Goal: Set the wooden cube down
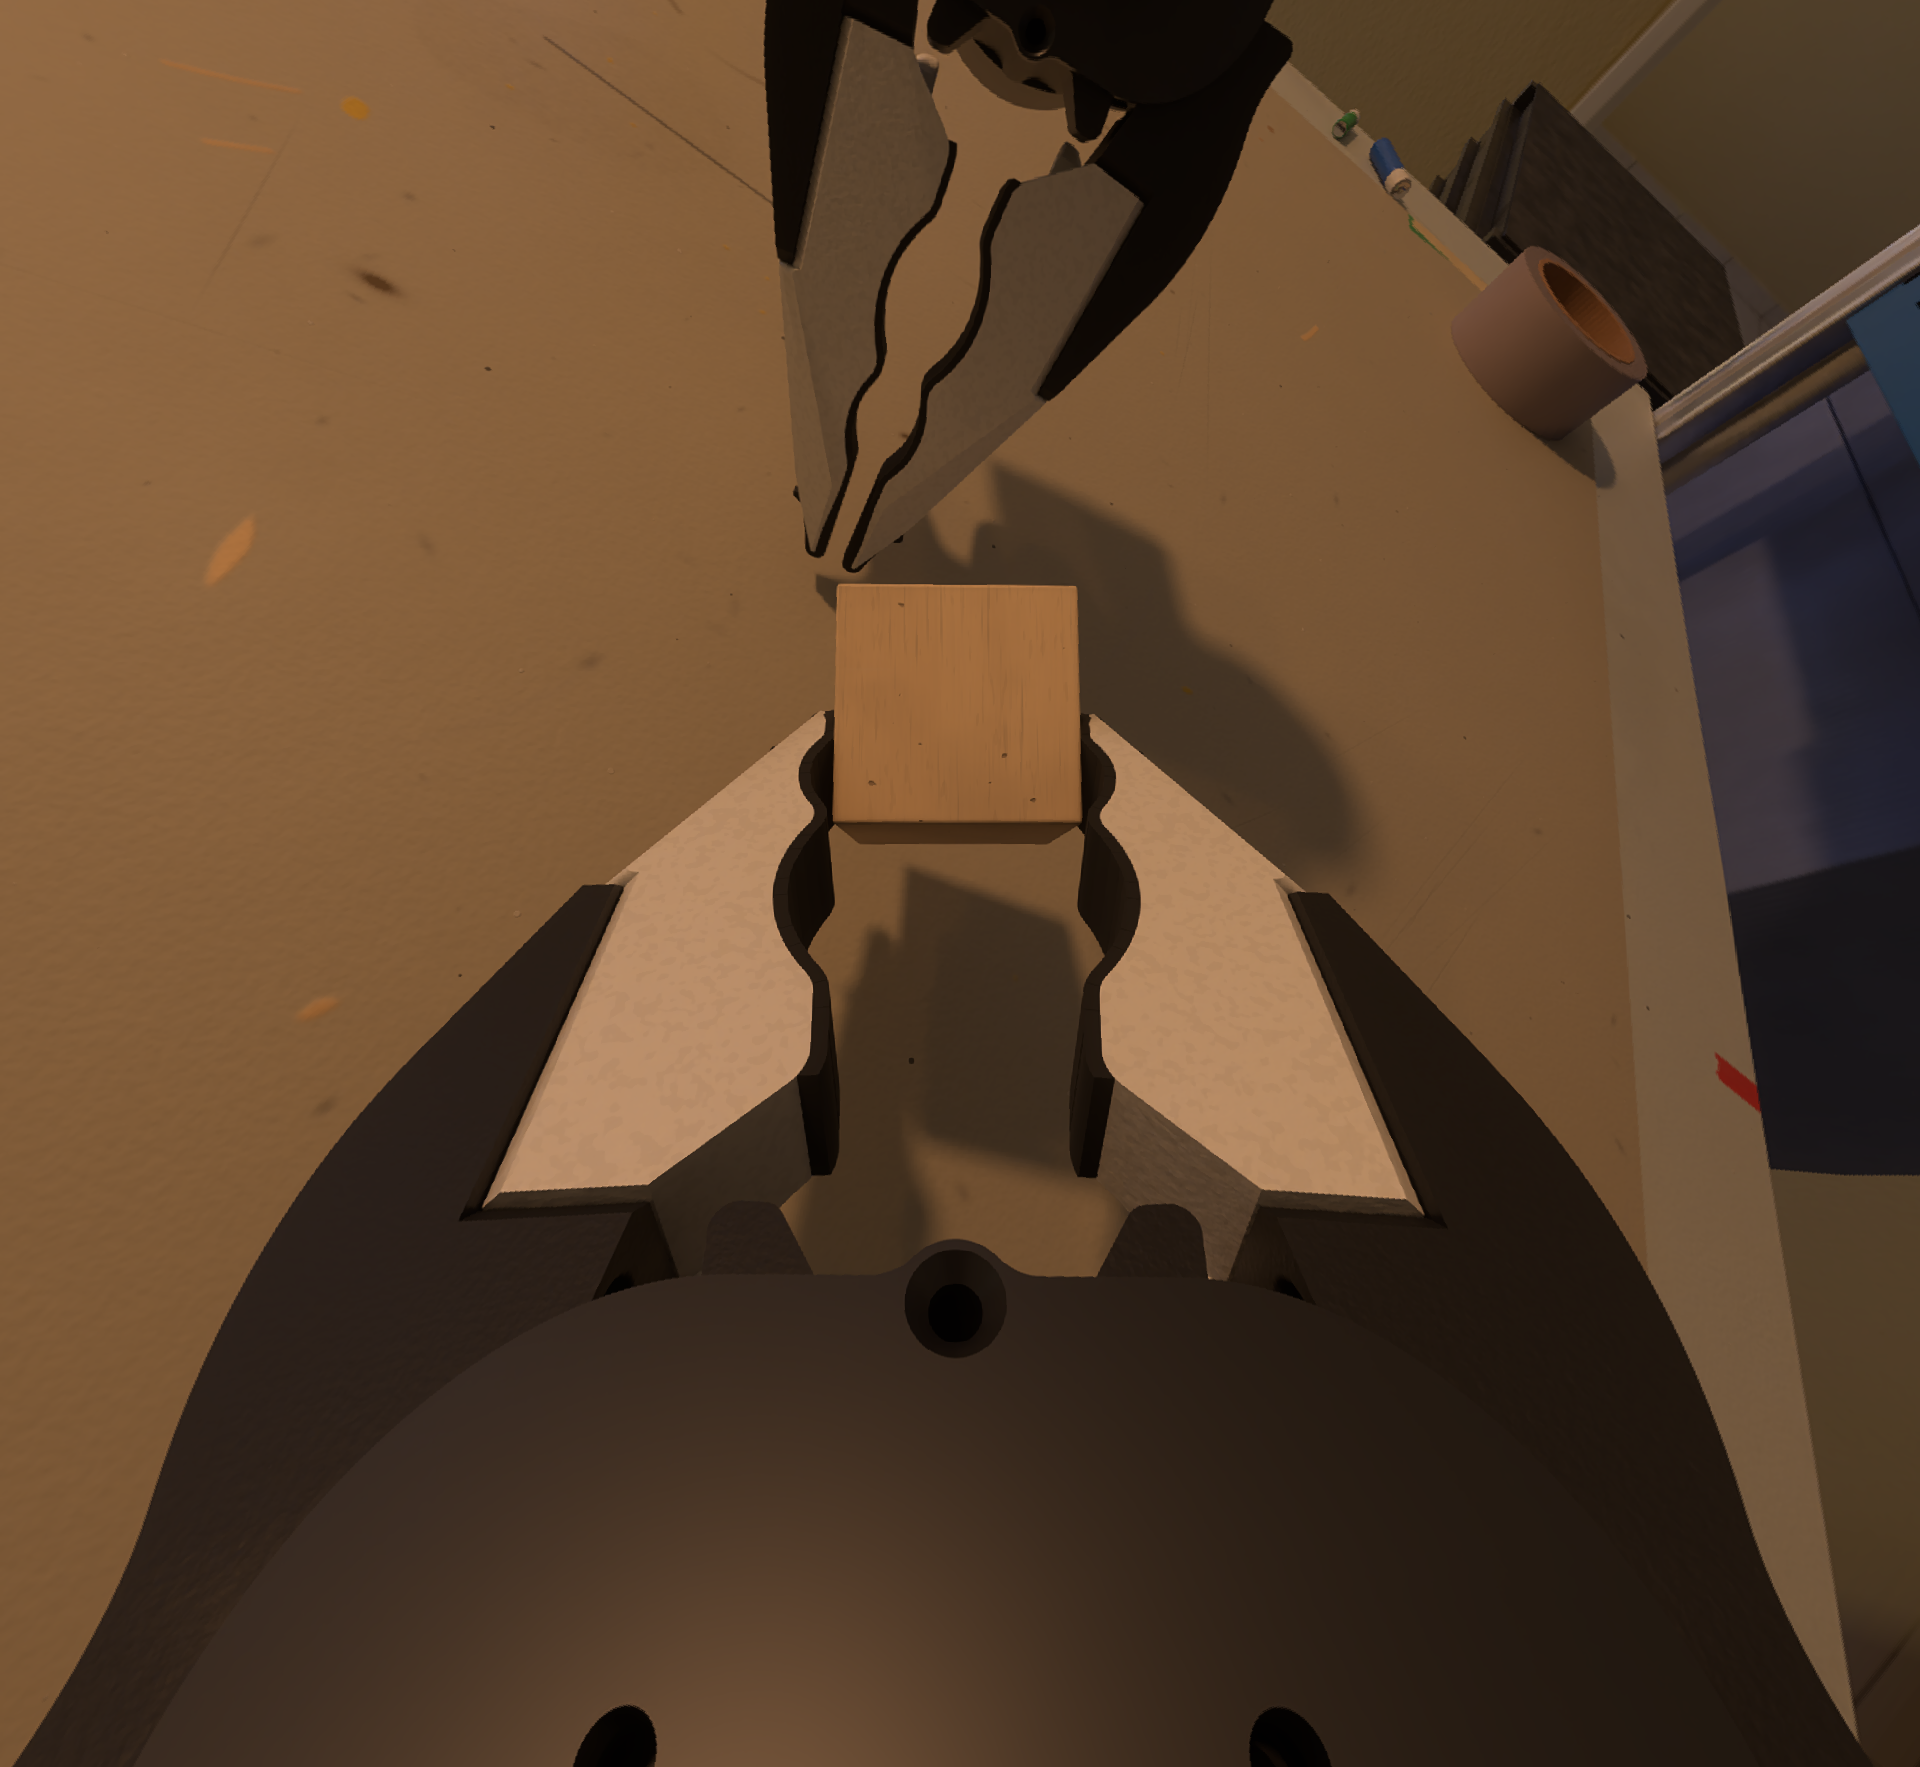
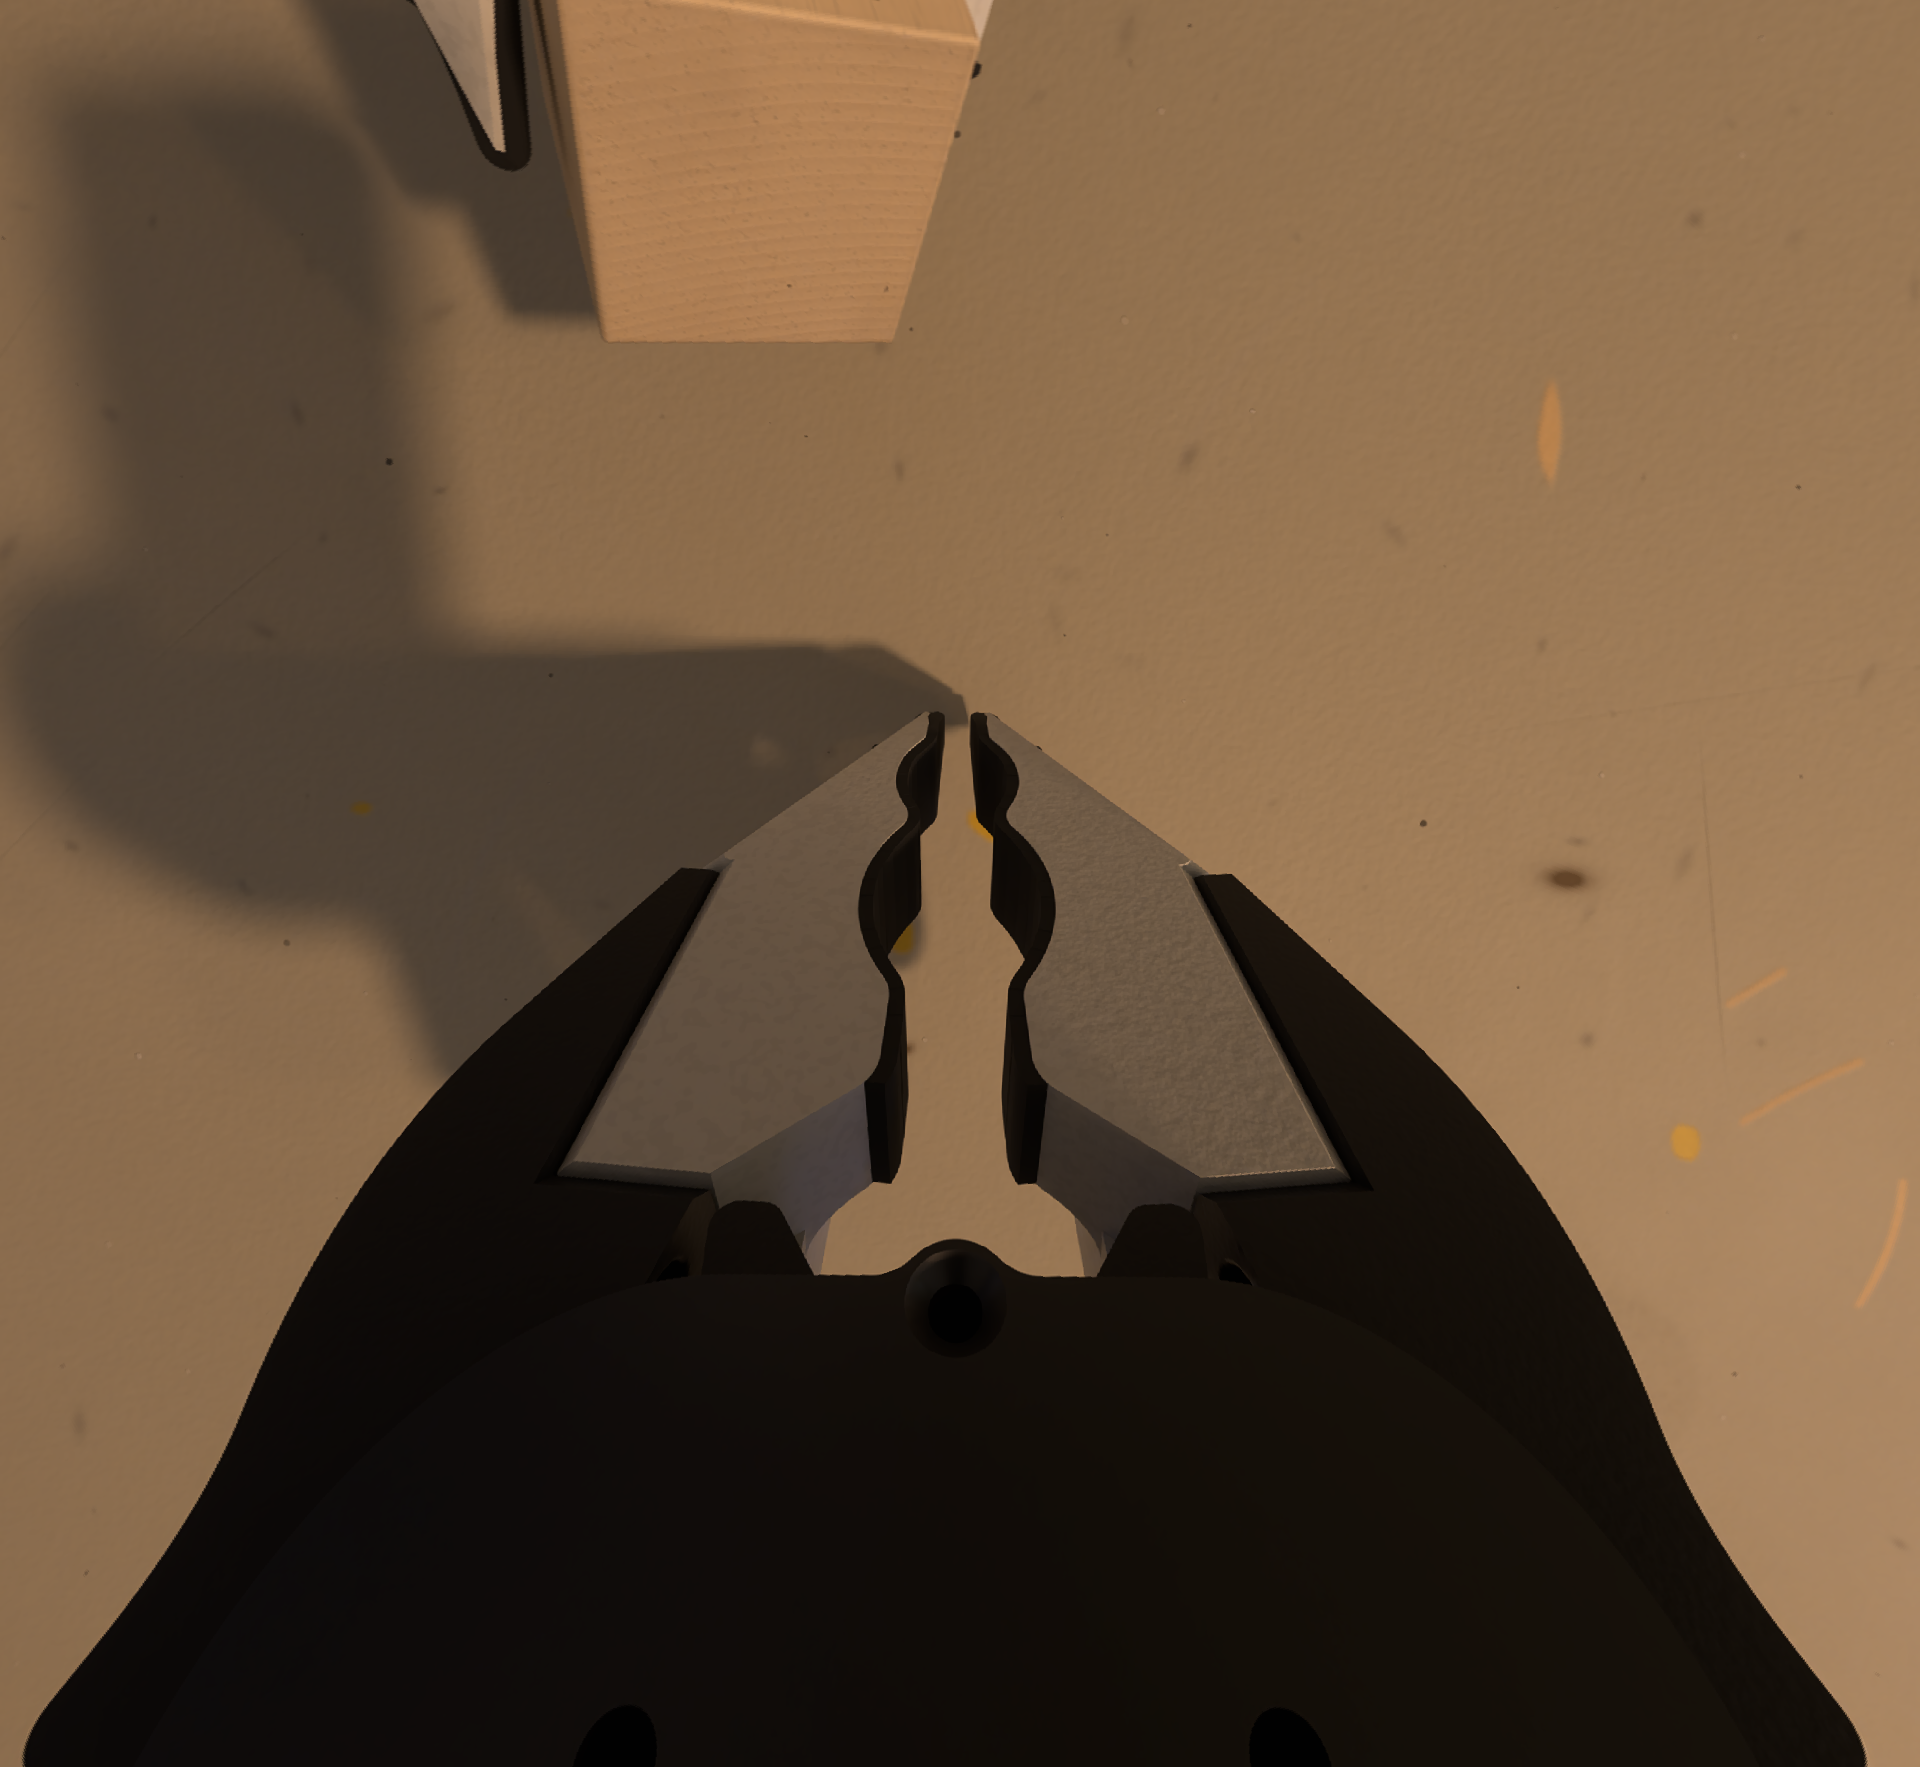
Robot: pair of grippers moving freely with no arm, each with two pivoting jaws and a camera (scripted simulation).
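Gripping the wooden cube (image 1: pixel 956 704) between the tips of my left gripper (image 1: pixel 956 772) — both pale textured fingers (image 1: pixel 675 969) are pressing its side faces. I am seeing smooth, fine-grained wood with square edges, held above the scuffed tan table (image 1: pixel 364 678). My right gripper (image 2: pixel 956 725) is hovering nearby, nearly closed — holding nothing.

Square-edged pale wooden cube (image 1: pixel 956 704) between the fingertips of the left tool (image 1: pixel 956 772), over the scuffed tan surface (image 1: pixel 416 574). Right tool (image 1: pixel 842 559) just beyond the cube, tips nearly together. Brown tape roll (image 1: pixel 1548 341) far right, at the surface's edge.
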